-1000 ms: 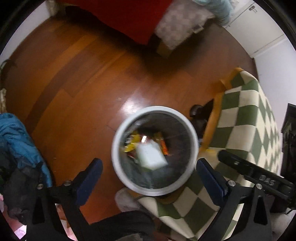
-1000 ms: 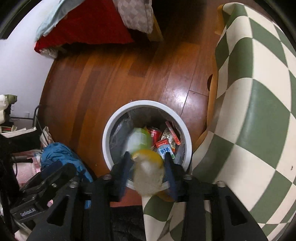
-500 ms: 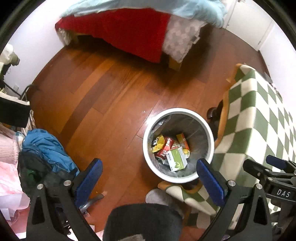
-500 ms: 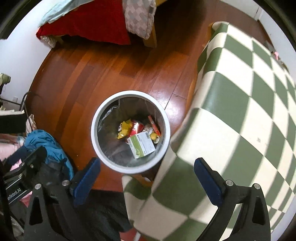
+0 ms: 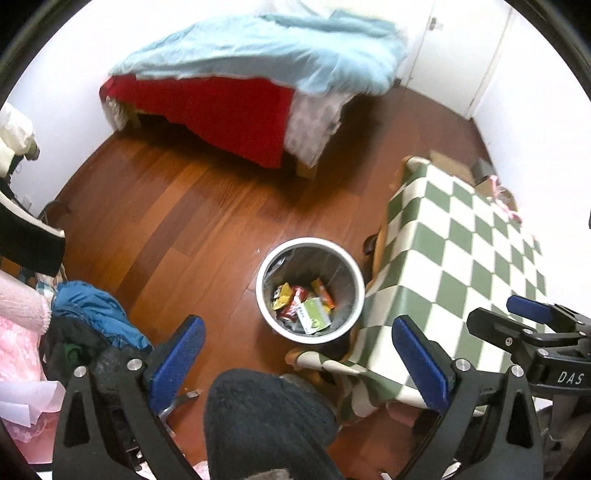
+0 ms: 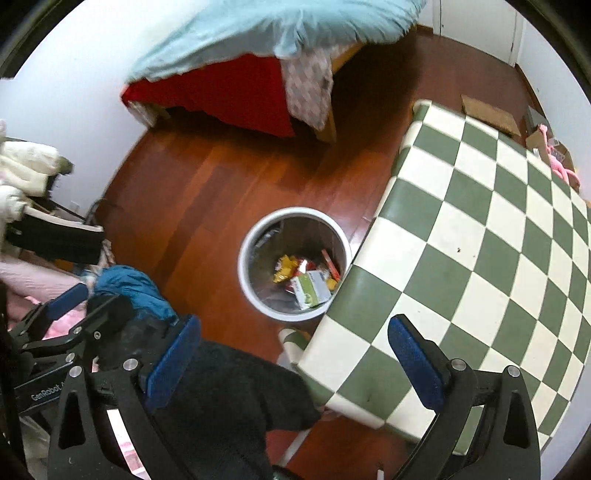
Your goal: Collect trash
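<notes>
Bedroom in a home: bed (image 5: pixel 258 74) with blue blanket (image 5: pixel 266 51), wooden floor (image 5: pixel 184 206), clothes pile (image 5: pixel 92 317), checkered surface (image 6: pixel 480 240).

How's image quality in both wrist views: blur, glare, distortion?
Left wrist: strong fisheye bend, black corners; bin sharp, blanket and tablecloth edge smeared, walls blown out. Right wrist: same bend; bin sharp, blanket blurred, floor glare mild.

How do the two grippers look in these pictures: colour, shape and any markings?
Both have black, Y-shaped frames with silver screws and flat blue pads on two fingers. The left gripper shows, in the right wrist view, white lettering "GenRobot" on its body. The right gripper shows white letters "DAS" in the left wrist view. No cables are visible.
</notes>
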